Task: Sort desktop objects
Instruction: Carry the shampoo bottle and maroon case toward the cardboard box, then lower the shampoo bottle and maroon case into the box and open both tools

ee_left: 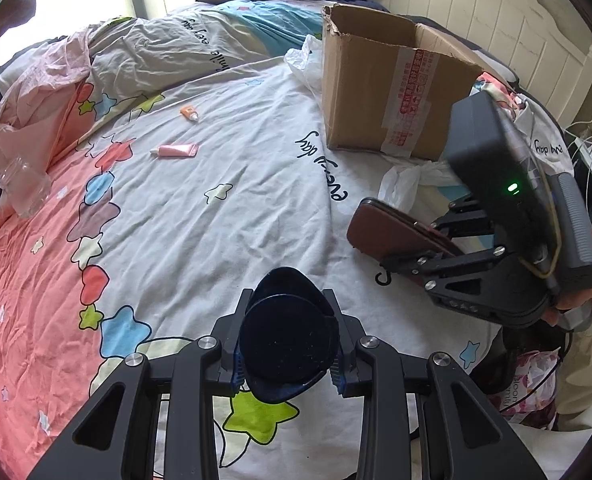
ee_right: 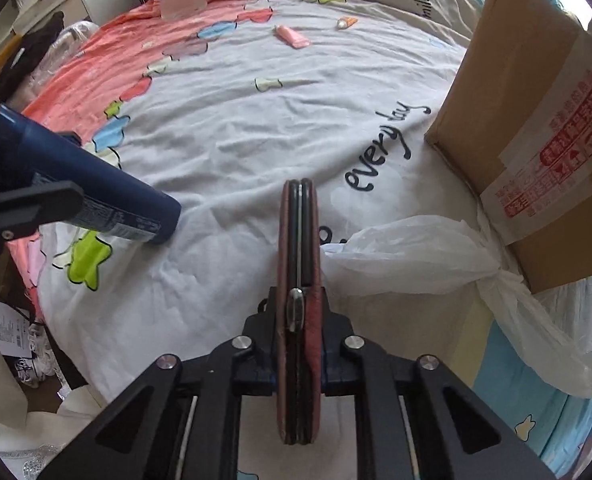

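Black angular left gripper (ee_left: 287, 336), silver screws, blue pads; right gripper (ee_right: 300, 312) alike (green light)

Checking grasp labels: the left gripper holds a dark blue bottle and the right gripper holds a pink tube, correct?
Not quite. The right gripper holds a brown wallet, as the right wrist view shows; the pink tube lies on the bedsheet. The left gripper does hold the dark blue bottle.

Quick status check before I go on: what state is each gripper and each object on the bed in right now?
Left gripper: shut on the dark blue tube.
Dark blue tube: held above the bedsheet, cap end forward.
Right gripper: shut on the brown wallet.
Brown wallet: closed, held on edge.
Cardboard box: open at the top, upright on the bed.
Pink tube: lying flat, capped.
Orange tube: lying flat.
Clear bottle: no cap visible.
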`<state>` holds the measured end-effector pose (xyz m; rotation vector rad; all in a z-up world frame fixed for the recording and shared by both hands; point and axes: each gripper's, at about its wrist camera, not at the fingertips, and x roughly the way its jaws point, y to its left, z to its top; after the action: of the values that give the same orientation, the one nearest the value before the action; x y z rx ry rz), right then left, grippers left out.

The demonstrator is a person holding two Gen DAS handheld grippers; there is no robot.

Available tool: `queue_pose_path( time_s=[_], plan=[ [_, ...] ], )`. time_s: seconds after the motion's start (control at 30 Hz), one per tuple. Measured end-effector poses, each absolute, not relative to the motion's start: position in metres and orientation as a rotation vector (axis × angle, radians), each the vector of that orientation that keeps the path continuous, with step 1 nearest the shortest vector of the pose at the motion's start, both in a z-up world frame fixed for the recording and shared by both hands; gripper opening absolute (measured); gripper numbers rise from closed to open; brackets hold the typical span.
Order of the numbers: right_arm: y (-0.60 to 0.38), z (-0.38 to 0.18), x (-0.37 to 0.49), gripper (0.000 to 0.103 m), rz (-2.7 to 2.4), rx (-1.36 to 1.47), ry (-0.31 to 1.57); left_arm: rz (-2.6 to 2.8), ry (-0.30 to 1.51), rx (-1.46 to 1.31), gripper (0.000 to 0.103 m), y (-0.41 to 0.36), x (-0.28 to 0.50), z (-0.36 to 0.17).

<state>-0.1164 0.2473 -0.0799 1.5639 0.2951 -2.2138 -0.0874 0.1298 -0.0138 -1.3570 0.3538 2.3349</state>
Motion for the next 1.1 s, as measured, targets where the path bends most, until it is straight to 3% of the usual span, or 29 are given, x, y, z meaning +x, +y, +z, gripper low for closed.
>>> queue_pose_path(
  time_s=[1.1],
  plan=[
    [0.292,0.059,-0.123,0.013,-2.446,1.285,0.22,2.361,0.438,-1.117,0.032,0.19,-0.112,0.084]
  ],
)
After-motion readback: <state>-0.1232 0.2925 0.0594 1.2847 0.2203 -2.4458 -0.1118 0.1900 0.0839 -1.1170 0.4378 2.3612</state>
